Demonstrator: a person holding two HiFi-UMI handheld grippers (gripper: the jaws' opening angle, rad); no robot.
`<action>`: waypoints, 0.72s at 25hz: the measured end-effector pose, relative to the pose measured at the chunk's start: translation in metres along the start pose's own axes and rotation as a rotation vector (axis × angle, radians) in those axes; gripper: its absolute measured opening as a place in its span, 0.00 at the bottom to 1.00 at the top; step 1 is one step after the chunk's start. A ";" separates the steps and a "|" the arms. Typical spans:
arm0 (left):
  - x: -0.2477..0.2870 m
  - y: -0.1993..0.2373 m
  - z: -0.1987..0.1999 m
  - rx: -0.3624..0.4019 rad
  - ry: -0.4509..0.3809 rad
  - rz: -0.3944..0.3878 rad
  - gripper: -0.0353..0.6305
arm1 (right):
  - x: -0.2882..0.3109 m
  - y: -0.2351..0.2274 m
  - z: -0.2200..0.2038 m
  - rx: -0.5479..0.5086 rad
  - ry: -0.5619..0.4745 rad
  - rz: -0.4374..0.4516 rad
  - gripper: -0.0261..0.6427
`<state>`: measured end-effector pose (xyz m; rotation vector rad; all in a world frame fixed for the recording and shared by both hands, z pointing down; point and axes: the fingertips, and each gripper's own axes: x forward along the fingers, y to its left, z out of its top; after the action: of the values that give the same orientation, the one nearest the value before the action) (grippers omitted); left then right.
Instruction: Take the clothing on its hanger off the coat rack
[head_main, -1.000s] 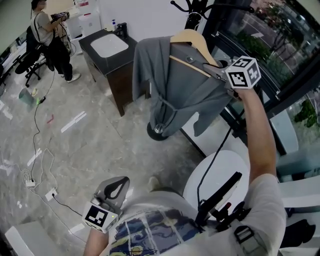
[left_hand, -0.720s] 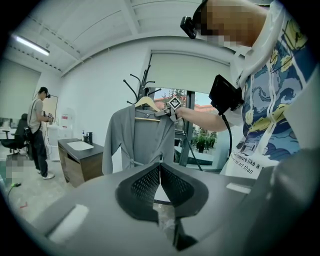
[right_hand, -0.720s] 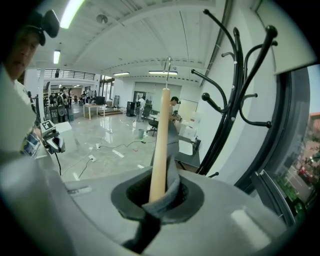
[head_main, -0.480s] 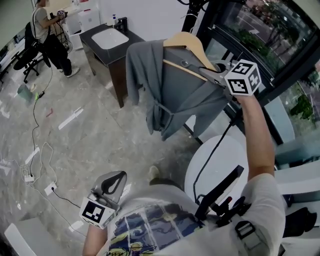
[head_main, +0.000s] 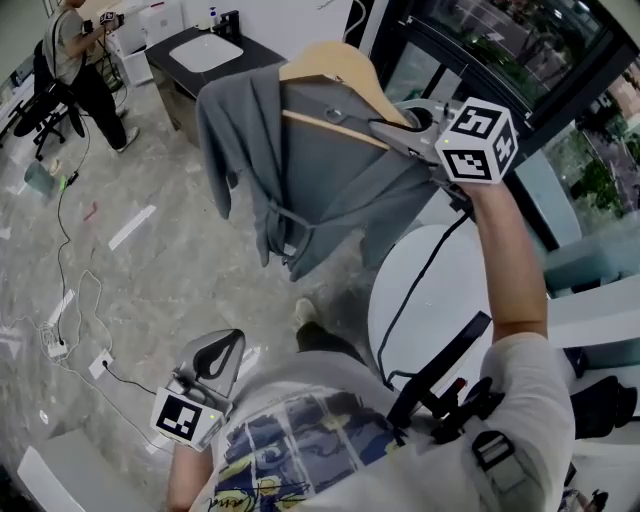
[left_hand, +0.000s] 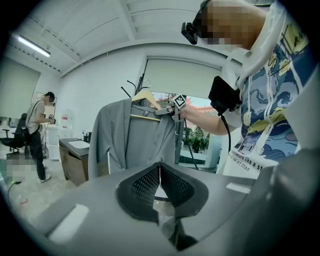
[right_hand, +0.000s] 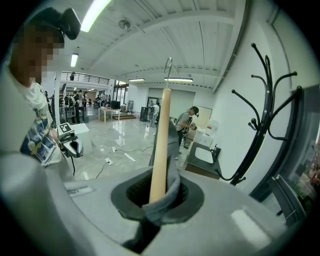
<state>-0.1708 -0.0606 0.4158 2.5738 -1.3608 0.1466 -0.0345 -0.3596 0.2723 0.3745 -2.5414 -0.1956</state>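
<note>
As the right tool (right_hand: 159, 197) bites down, we see its jaws pinched onto the end of the wooden hanger (right_hand: 161, 145), with a fold of the grey clothing (head_main: 320, 190) trapped in the same grip. Nice and tight there: fabric bunches right at the pads, and the hanger's arm runs straight up out of the tool. At the top of the hanger its metal hook (right_hand: 169, 65) pokes into open air, touching nothing. The clothing hangs draped over the hanger, one sleeve dangling off the far shoulder, the hem drooping below. We're holding it high on an outstretched arm.

Over to the right of the hanger in the right gripper view stands the black coat rack (right_hand: 262, 120), well apart from the hanger, so the clothing is off it and up in the air.

Now the left tool (left_hand: 160, 172): well below the hanger, down by our waist, jaws pressed together with nothing between them, pointing up toward the hanger.

Beyond the hanger sits a dark worktop with a white basin (head_main: 205, 50), and farther past it another person (head_main: 65, 50) stands on the pale glossy floor (head_main: 160, 270). Cables (head_main: 70, 320) trail across that floor, low and far off to the hanger's left in the head view.
</note>
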 end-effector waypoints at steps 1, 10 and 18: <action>-0.008 -0.004 -0.007 0.001 0.001 -0.001 0.07 | -0.001 0.017 0.000 -0.006 -0.005 0.003 0.05; -0.019 -0.025 -0.003 0.000 -0.010 -0.005 0.07 | -0.013 0.071 0.013 -0.040 -0.029 0.058 0.05; -0.044 -0.039 -0.017 0.010 -0.016 -0.011 0.07 | -0.023 0.138 0.022 -0.088 -0.037 0.094 0.05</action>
<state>-0.1632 0.0002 0.4179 2.5958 -1.3544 0.1312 -0.0591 -0.2202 0.2723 0.2193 -2.5692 -0.2798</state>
